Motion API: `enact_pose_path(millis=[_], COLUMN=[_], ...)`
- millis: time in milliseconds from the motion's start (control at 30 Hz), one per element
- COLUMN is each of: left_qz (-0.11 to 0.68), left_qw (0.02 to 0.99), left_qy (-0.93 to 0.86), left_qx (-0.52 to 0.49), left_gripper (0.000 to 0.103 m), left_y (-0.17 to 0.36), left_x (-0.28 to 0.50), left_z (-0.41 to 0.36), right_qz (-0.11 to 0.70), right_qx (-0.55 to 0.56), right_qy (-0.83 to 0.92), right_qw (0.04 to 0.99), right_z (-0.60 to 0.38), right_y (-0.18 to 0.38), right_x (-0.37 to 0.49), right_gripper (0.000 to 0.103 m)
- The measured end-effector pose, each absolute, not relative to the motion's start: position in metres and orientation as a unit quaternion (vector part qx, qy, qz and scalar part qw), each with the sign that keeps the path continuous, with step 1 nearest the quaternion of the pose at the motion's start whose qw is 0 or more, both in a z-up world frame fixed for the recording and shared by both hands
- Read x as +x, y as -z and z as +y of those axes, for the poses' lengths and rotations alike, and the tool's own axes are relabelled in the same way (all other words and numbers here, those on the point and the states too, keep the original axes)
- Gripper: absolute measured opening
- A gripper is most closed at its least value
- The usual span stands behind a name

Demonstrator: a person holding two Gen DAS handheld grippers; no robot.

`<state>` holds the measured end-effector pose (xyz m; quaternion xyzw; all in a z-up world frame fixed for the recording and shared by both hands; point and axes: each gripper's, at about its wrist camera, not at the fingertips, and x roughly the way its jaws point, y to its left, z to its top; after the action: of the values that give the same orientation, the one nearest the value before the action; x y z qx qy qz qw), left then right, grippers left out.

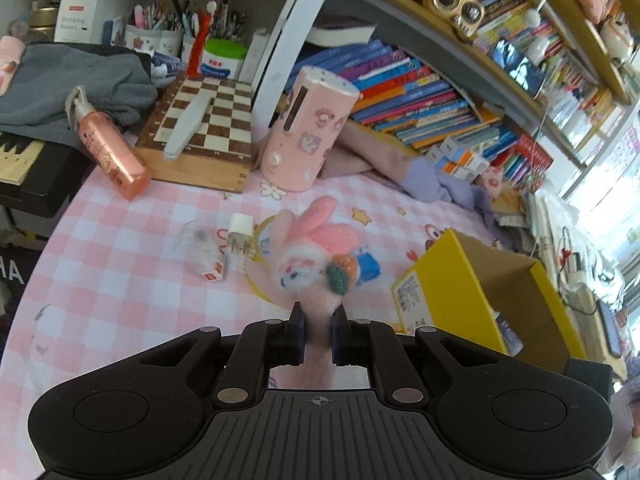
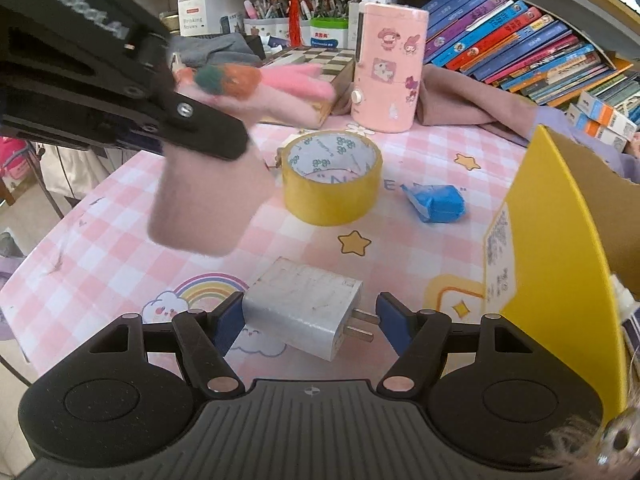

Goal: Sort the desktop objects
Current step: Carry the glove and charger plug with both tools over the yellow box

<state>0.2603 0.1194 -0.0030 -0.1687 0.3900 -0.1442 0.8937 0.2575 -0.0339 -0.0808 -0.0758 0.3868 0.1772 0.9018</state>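
— Holding the plush bunny (image 1: pixel 316 248), your left gripper (image 1: pixel 318 334) is clamped on its soft pink body, off the table. It may slip, because you pinch only the lower part.

— And my right gripper (image 2: pixel 310 322)?

— Its jaws stand apart around the white charger (image 2: pixel 304 306); the left pad touches it, the right pad does not. If you close on the prongs, it may twist. Beyond it is the tape roll (image 2: pixel 332 178); to the right, the yellow box (image 2: pixel 560 240). Only your left view shows inside that box.
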Motion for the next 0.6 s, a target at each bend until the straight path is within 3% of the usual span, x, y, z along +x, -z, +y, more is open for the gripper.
enact_pose_path(millis=[600], left_qz=[0.332], left_qw=[0.902], left_qy=[0.165], left_qx=[-0.221], left_gripper=[0.010], left_y=[-0.028], left_x=[0.185], left_z=[0.138], right_qz=[0.342], right_qx=[-0.054], right_qy=[-0.173], right_qw=[0.922], right_z=[-0.046], right_y=[0.021], right_x=[0.199], right_gripper=[0.068])
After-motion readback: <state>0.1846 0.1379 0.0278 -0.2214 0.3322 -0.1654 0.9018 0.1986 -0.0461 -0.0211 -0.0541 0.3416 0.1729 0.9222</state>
